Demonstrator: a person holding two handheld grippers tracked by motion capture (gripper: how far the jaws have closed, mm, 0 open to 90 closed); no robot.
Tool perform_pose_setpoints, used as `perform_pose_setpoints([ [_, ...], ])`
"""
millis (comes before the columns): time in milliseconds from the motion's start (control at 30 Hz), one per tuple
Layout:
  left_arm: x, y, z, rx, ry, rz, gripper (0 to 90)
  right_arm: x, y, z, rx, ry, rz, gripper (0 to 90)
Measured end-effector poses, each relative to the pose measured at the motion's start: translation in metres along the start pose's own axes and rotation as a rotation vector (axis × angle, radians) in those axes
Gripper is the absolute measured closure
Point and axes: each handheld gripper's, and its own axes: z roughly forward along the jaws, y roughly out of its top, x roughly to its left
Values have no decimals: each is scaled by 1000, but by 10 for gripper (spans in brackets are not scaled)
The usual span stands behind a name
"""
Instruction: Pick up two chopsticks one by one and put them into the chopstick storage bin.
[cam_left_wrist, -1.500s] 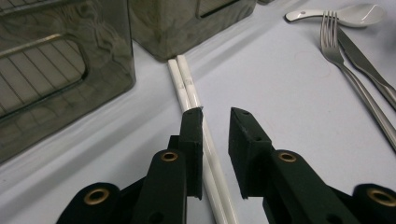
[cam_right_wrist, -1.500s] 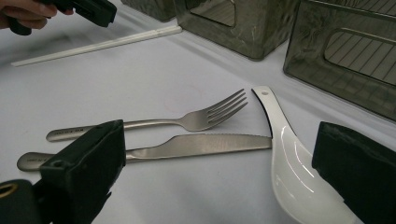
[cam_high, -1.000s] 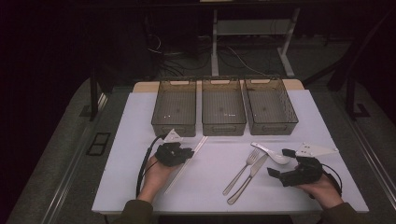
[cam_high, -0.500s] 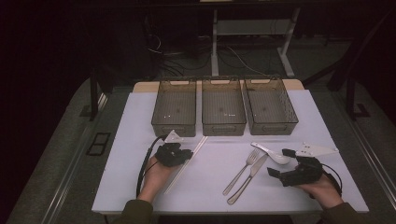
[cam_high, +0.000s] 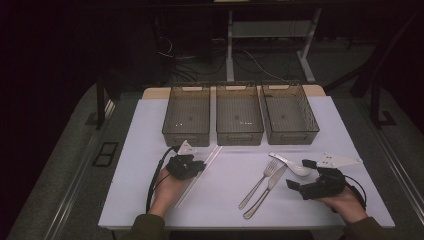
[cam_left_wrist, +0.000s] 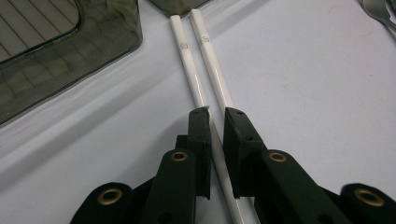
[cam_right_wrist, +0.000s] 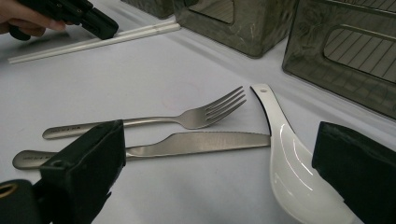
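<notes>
White chopsticks (cam_left_wrist: 205, 70) lie paired; the left gripper (cam_left_wrist: 217, 122) narrows on one, seemingly pinching it for lifting, while the right gripper (cam_right_wrist: 219, 163) gapes around the spoon (cam_right_wrist: 289, 163).

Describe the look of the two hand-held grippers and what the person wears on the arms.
Both are black. The left claw and right claw each carry a pale grey three-cornered plate on top. A black cable loops from the left one. Brass-coloured rivets mark the jaw arms. Dark olive sleeves cover the forearms.
</notes>
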Motion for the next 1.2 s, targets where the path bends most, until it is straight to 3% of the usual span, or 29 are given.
perform_pose_setpoints([
  [200, -7, 0, 0, 7, 52, 17, 803, 0, 0, 0, 2, 0, 1, 30],
  [400, -3, 0, -5, 22, 78, 17, 832, 0, 0, 0, 0, 1, 1, 30],
  [533, 2, -3, -6, 14, 52, 3, 833, 0, 0, -1, -1, 2, 1, 30],
  [800, 0, -4, -6, 8, 60, -7, 832, 0, 0, -1, -1, 1, 2, 30],
  [900, 1, -4, -6, 3, 54, -38, 838, 0, 0, -1, -1, 1, 1, 30],
  [1100, 2, -2, -9, 20, 49, -2, 841, 1, 0, -1, -4, -1, 0, 30],
  [1200, 0, -1, -11, 17, 49, -5, 841, 0, 0, -1, -5, 0, 1, 30],
])
